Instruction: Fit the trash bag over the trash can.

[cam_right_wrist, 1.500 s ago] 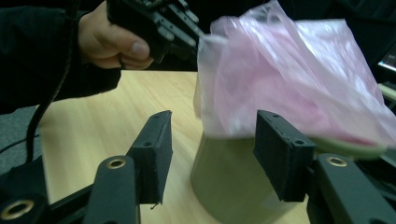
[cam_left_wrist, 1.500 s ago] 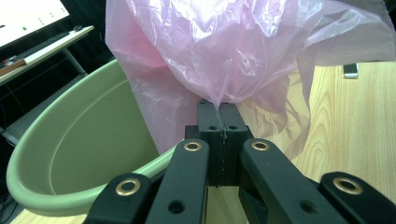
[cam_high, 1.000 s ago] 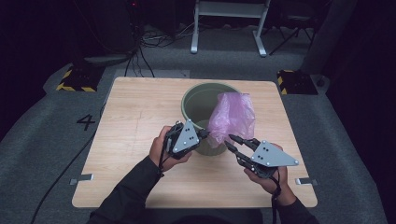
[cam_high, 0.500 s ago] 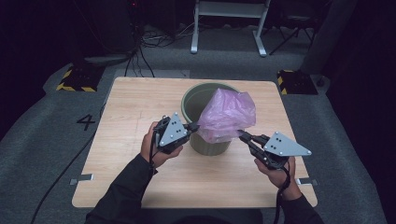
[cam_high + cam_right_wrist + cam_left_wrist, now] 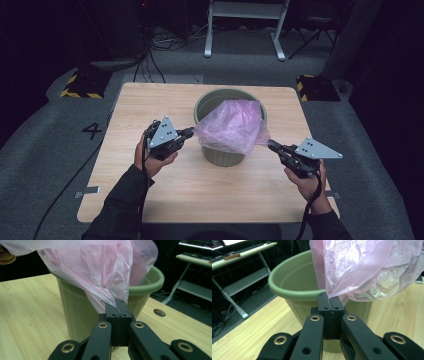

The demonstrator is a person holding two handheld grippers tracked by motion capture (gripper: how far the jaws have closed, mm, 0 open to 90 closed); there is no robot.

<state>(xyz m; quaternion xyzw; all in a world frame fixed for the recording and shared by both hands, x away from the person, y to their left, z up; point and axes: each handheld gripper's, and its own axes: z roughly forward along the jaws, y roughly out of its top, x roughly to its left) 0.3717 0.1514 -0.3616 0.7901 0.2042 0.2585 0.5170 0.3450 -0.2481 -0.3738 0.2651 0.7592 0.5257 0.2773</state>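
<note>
The job in hand looks like lining the green bin with the pink plastic bag, and by my reading it is about halfway. The bag is already gathered over the bin's mouth and stretched sideways between the two hands, yet its rim is not folded down over the bin's lip; in the left gripper view the far part of the lip shows bare and the bag's mouth hangs outside the near wall. What seems left is to widen the opening, draw the edge down around the whole lip and let go. The left gripper has its jaws pressed tight together on a pinch of the bag's edge at the bin's left side, seen close in the left gripper view. The right gripper likewise has its jaws closed on the bag's opposite edge, plain in the right gripper view, where film runs down into the seam between them. The bin stands upright near the middle of the wooden worktop. Its visible inside shows nothing but part of the bag; the bottom is hidden.
</note>
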